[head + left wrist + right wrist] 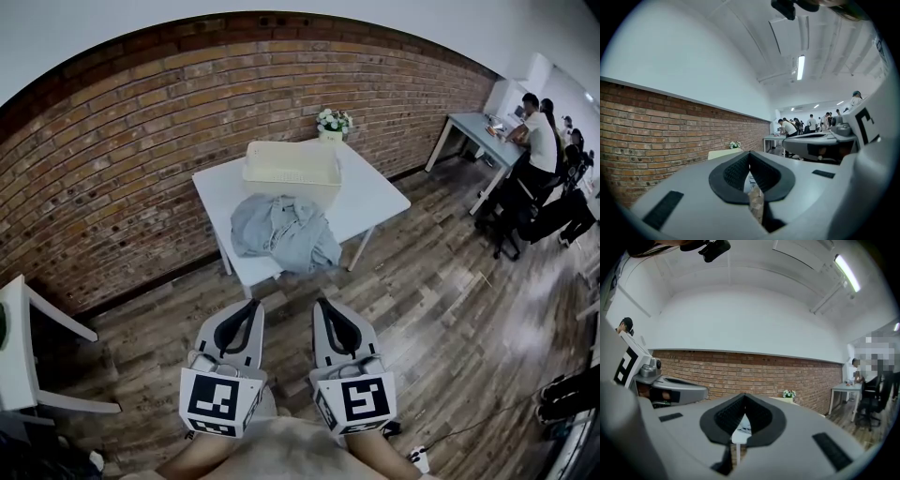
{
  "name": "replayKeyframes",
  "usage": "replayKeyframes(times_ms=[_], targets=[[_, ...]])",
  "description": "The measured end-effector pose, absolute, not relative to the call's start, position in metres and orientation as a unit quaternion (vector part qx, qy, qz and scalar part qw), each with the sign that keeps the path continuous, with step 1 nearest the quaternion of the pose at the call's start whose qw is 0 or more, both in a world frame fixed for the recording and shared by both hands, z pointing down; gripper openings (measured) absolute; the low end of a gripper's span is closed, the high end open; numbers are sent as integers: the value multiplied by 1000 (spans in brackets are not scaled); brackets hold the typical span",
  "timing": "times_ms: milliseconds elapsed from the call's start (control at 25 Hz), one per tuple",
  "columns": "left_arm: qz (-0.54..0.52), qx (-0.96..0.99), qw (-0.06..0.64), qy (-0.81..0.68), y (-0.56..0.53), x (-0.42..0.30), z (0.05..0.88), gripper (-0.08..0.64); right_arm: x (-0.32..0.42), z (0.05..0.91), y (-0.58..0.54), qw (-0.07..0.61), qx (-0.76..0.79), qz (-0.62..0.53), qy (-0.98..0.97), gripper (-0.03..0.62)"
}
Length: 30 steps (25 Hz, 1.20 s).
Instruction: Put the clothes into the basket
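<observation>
The left gripper point(251, 306) and the right gripper point(324, 303) are held side by side, low and near the person, both aimed toward the far table point(375, 201). In the left gripper view the dark ribbed pads meet at the tip point(749, 154), so its jaws are fully together with nothing between them. The right gripper view shows the same: pads closed to a point point(743, 396) and nothing held. Neither gripper touches anything, and they stand close to each other without touching.

The clothes point(283, 234), a crumpled grey heap, lie on the near part of the white table and hang a little over its near edge. Just behind them, on the far part of the table, stands the cream basket point(291, 181), which has no clothing in it. The heap is well apart from both grippers, with bare wooden floor point(422, 309) between.

A small pot of white flowers point(333, 120) stands past the basket, against the brick wall point(131, 150). At the near left is part of a white piece of furniture point(19, 347). At the far right, people point(539, 131) sit at another white desk point(469, 122).
</observation>
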State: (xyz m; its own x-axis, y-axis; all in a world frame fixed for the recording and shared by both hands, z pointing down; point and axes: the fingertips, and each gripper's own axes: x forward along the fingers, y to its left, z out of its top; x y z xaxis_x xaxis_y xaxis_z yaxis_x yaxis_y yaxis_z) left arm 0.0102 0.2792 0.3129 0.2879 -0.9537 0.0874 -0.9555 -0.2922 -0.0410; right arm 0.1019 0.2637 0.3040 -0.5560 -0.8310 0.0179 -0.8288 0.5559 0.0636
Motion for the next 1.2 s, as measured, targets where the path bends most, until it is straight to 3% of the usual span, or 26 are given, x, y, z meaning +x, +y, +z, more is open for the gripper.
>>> replayKeyframes(times_ms=[1200], targets=[[51,808,31,-586,136,-33,339,11,70,327,127,32,481,-16,-876,6]])
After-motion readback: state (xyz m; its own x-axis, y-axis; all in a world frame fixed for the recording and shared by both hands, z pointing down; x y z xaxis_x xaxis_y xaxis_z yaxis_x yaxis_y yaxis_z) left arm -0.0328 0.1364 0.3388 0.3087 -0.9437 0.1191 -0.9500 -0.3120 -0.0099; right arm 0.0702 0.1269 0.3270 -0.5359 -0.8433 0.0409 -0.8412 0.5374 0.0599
